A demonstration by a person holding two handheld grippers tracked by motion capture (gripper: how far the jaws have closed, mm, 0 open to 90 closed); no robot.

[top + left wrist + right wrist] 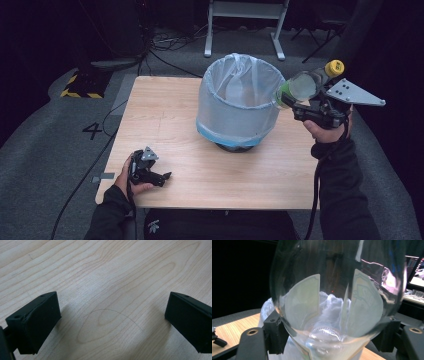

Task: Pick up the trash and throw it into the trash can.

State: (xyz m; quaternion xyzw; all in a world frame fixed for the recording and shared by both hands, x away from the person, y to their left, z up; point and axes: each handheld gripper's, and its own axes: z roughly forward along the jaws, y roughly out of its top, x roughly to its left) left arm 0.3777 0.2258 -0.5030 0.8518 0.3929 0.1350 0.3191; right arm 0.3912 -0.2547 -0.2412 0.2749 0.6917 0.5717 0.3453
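A clear plastic bottle (pixel 303 86) with a yellow cap (pixel 334 67) and a green label lies tilted in the air at the right rim of a round bin (pixel 235 107) lined with a white plastic bag. My right gripper (pixel 296 102) is shut on the bottle, its grey plate pointing right. In the right gripper view the bottle (pixel 337 290) sits between both pads of this gripper (pixel 332 338), with the bag-lined bin (pixel 266 308) behind it. My left gripper (pixel 161 178) rests on the wooden table (pixel 165 115) at the front left, open (pixel 112 320) over bare wood.
The bin stands in the middle of the table. On the grey floor lie black cables (pixel 165 47), a yellow-black striped base (pixel 80 85) at the back left and a painted 4 (pixel 92 131). White frame legs (pixel 209 30) stand behind the table.
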